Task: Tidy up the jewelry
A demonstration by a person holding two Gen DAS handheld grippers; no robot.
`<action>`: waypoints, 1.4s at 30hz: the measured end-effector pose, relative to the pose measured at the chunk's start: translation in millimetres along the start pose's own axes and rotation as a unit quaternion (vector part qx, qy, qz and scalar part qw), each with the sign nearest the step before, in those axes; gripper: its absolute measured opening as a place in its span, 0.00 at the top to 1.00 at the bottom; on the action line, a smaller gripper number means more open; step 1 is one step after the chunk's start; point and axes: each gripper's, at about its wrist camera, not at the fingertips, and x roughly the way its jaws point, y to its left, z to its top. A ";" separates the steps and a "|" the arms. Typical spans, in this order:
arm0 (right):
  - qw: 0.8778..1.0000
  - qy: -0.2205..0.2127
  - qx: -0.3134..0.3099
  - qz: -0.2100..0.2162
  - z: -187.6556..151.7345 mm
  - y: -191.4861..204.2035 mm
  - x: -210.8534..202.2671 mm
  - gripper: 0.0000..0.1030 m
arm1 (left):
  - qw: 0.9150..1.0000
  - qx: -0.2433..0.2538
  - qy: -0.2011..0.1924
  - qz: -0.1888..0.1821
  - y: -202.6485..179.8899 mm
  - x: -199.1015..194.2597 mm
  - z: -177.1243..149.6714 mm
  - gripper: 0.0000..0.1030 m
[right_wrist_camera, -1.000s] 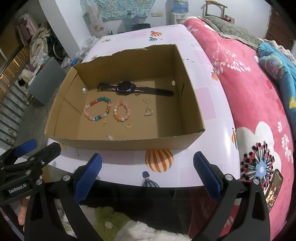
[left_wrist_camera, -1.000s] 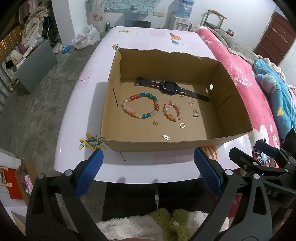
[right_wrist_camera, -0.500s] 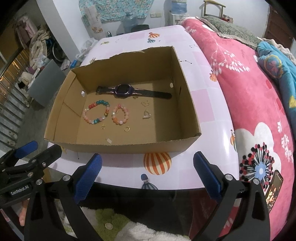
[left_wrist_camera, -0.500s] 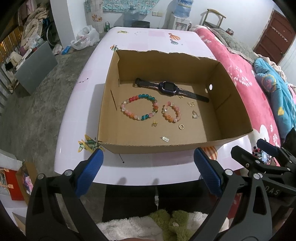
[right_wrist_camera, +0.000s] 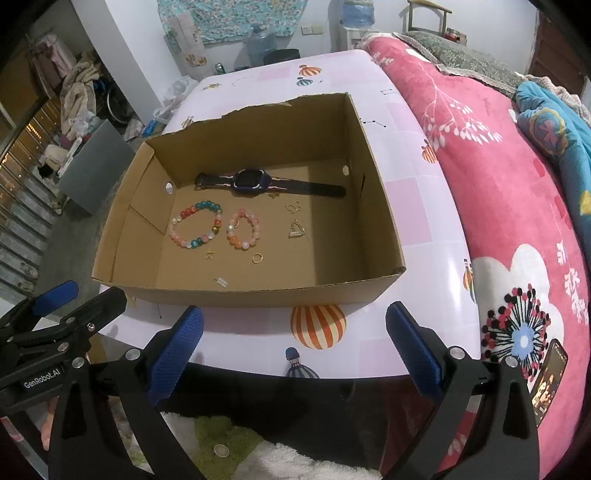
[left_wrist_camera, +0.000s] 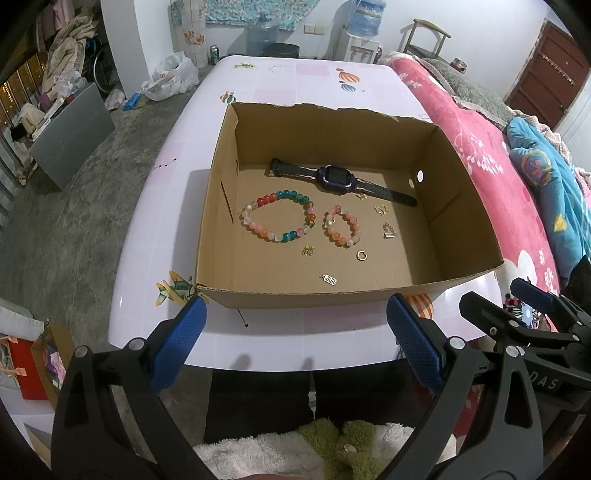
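We are in a lived-in home: a bed with a pink floral blanket (right_wrist_camera: 498, 192), water-cooler bottles (left_wrist_camera: 364, 16), a wooden door (left_wrist_camera: 546, 70), and piled clothes (left_wrist_camera: 70, 48).

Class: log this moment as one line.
left gripper: open, empty | right gripper: open, empty | watch, bracelets in box | nothing grasped

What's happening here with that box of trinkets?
A person holds a gripper in each hand, both open and empty: the left gripper and right gripper hover short of the cardboard box. Inside lie a watch, two bead bracelets and small gold charms, all untouched.
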 end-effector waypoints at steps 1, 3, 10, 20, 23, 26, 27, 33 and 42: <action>1.000 0.000 0.000 0.000 0.2 -0.1 0.0 0.07 | 1.000 0.000 0.001 0.000 0.8 -0.4 -0.5 0.08; 1.000 0.000 0.000 0.000 0.0 -0.2 -0.1 0.07 | 1.000 -0.001 0.001 0.000 0.0 -0.5 0.4 0.08; 1.000 -0.001 0.001 0.001 0.2 0.0 -1.1 0.07 | 1.000 -0.001 -0.001 0.000 0.2 -1.5 1.5 0.08; 1.000 -0.002 0.002 0.001 -1.0 0.1 -2.7 0.07 | 1.000 0.000 -0.002 0.000 0.4 -2.8 2.1 0.08; 1.000 -0.002 0.005 0.001 -1.2 1.1 -3.8 0.07 | 1.000 -0.001 -0.003 0.000 0.4 -2.9 1.8 0.08; 1.000 -0.003 0.004 0.001 -0.9 1.2 -4.0 0.07 | 1.000 -0.001 -0.002 0.000 0.2 -2.9 1.9 0.08; 1.000 -0.003 0.004 0.002 -1.1 0.5 -4.4 0.07 | 1.000 -0.001 -0.002 0.000 0.0 -2.9 2.2 0.08; 1.000 -0.003 0.004 0.002 -1.3 0.2 -4.3 0.07 | 1.000 0.000 -0.003 0.000 0.4 -2.9 1.7 0.08; 1.000 -0.003 0.004 0.002 -0.6 -0.5 -5.0 0.07 | 1.000 -0.001 -0.004 0.000 1.2 -4.3 3.2 0.08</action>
